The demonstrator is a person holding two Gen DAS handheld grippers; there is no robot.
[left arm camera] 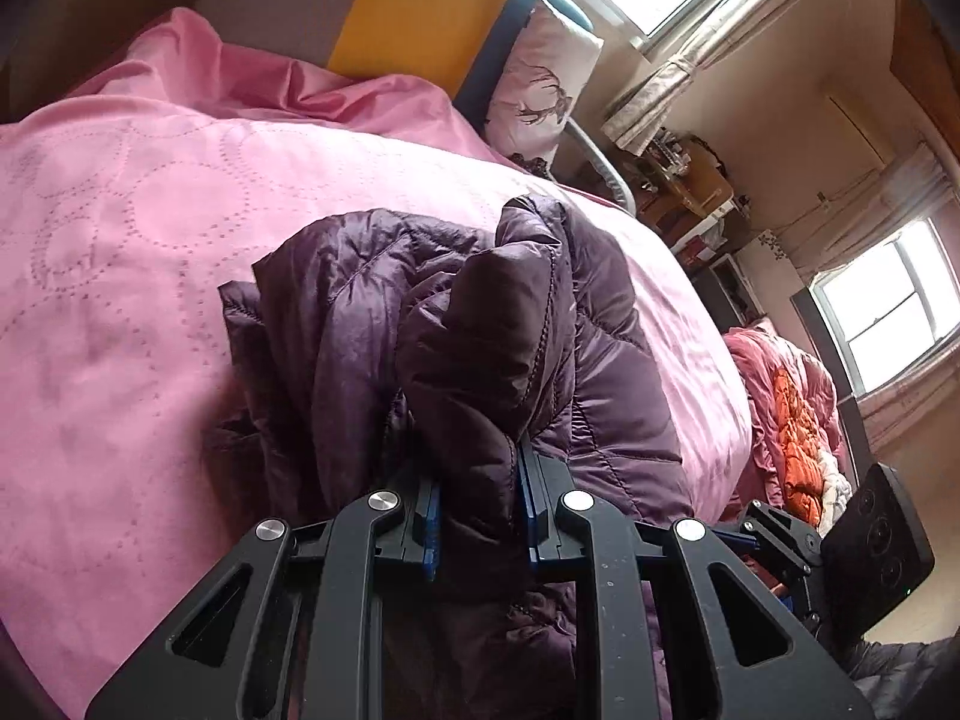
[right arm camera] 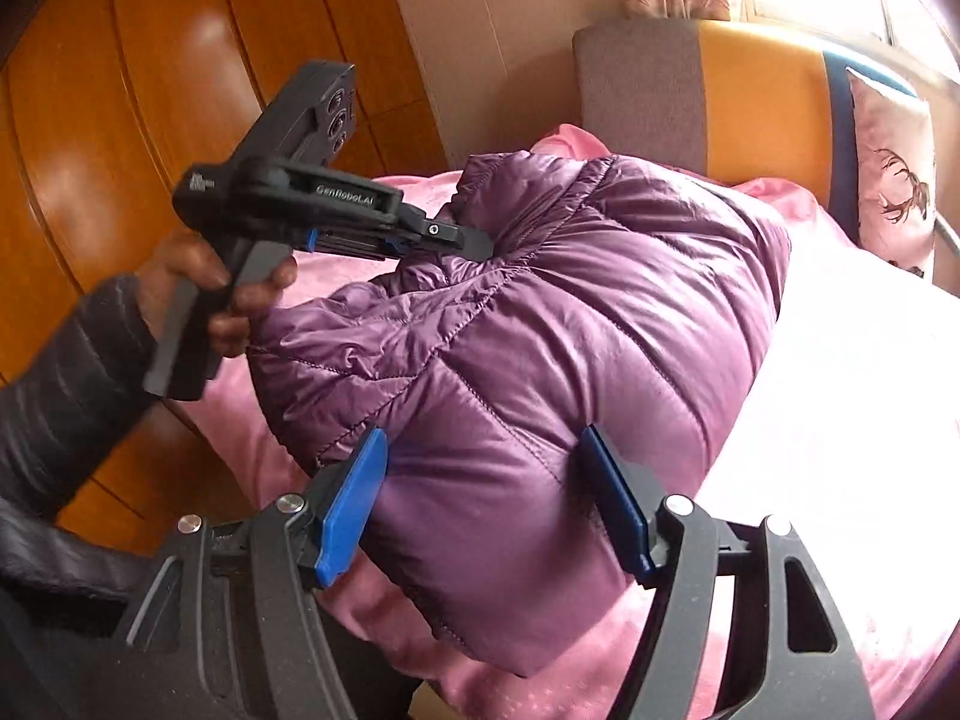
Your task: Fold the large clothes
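A purple quilted down jacket [left arm camera: 612, 396] lies bunched on the pink bed cover [left arm camera: 120, 240]. My left gripper [left arm camera: 477, 480] is shut on a thick fold of it, and the fold bulges up over the blue pads and hides the fingertips. In the right wrist view the same gripper [right arm camera: 468, 243], held by a hand [right arm camera: 198, 276], bites into the jacket's far left edge. The jacket [right arm camera: 570, 312] is a puffy mound here. My right gripper [right arm camera: 483, 438] straddles its near edge with jaws wide, and both blue pads [right arm camera: 351, 504] lie against the padding.
A grey and yellow headboard [right arm camera: 750, 102] and a deer-print pillow [left arm camera: 540, 96] stand at the bed's head. A glossy wooden wardrobe [right arm camera: 120, 90] rises to the left. A heap of red and orange bedding [left arm camera: 792, 420] lies beyond the bed, below the windows [left arm camera: 888, 312].
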